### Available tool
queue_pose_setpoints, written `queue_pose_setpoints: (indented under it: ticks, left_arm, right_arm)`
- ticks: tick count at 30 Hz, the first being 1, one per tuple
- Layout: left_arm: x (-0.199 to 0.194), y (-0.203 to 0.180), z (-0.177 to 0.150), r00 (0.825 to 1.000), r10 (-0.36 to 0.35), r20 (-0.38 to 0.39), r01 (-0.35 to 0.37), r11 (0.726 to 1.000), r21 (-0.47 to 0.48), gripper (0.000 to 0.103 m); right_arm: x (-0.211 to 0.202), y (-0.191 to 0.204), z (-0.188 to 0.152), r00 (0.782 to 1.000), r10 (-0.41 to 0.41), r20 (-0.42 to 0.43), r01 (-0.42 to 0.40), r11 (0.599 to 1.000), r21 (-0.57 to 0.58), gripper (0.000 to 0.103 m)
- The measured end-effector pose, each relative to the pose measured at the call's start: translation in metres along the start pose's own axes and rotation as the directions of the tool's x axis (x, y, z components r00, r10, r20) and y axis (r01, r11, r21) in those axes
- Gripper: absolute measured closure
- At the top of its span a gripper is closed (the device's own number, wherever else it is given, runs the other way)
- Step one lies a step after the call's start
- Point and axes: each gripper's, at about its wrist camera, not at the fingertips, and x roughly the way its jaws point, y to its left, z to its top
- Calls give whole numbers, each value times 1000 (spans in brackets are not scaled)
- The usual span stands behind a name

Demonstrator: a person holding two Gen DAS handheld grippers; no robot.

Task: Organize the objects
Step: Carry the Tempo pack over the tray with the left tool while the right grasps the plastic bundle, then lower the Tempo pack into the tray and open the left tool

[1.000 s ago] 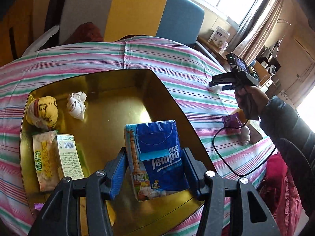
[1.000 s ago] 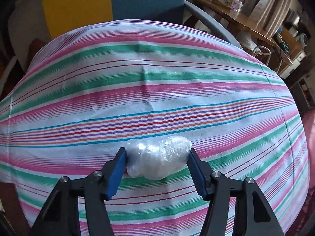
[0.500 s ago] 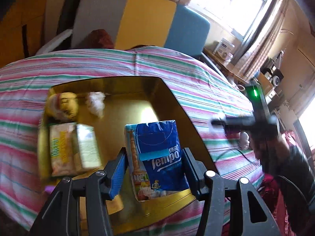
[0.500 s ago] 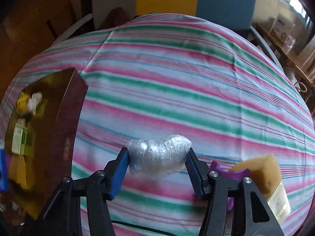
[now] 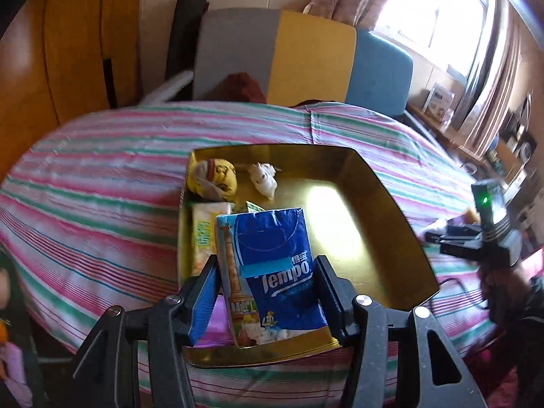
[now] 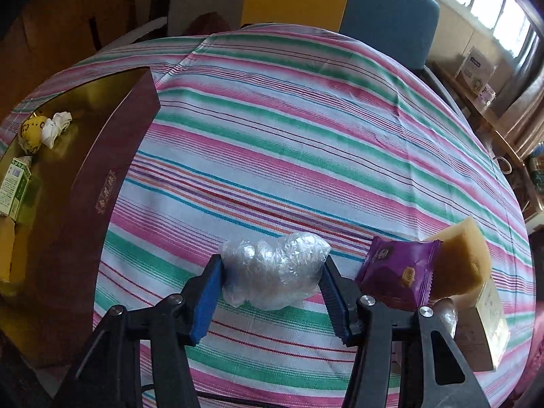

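My left gripper (image 5: 267, 292) is shut on a blue Tempo tissue pack (image 5: 272, 272) and holds it above the near part of a gold-lined box (image 5: 391, 224). In the box lie a yellow ball (image 5: 214, 178), a white crumpled wad (image 5: 263, 178) and a pale packet (image 5: 204, 234). My right gripper (image 6: 270, 280) is shut on a clear crumpled plastic bundle (image 6: 275, 270) just above the striped tablecloth (image 6: 289, 119), to the right of the box (image 6: 102, 170). The right gripper also shows in the left wrist view (image 5: 476, 241).
A purple snack packet (image 6: 397, 268), a yellow sponge block (image 6: 462, 265) and a cream box (image 6: 489, 326) lie at the table's right edge. Chairs with grey, yellow and blue backs (image 5: 306, 57) stand behind the table. A green-white carton (image 6: 15, 190) lies in the box.
The left gripper has drawn back and risen with the tissue pack, so the box looks smaller. The right gripper has swung left with the plastic bundle, bringing the box into its view.
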Motion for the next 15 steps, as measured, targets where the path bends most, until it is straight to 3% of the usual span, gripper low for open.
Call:
queue_pose_setpoints:
  ticks: [5, 15]
  left_arm:
    - [-7, -13, -2, 999, 45, 30, -48, 995, 86, 48]
    - [-10, -21, 0, 999, 34, 30, -38, 992, 121, 48]
  right_arm:
    - [0, 0, 0, 1000, 1, 0, -1, 1000, 4, 47]
    - [2, 1, -1, 1000, -3, -4, 3, 1000, 6, 46]
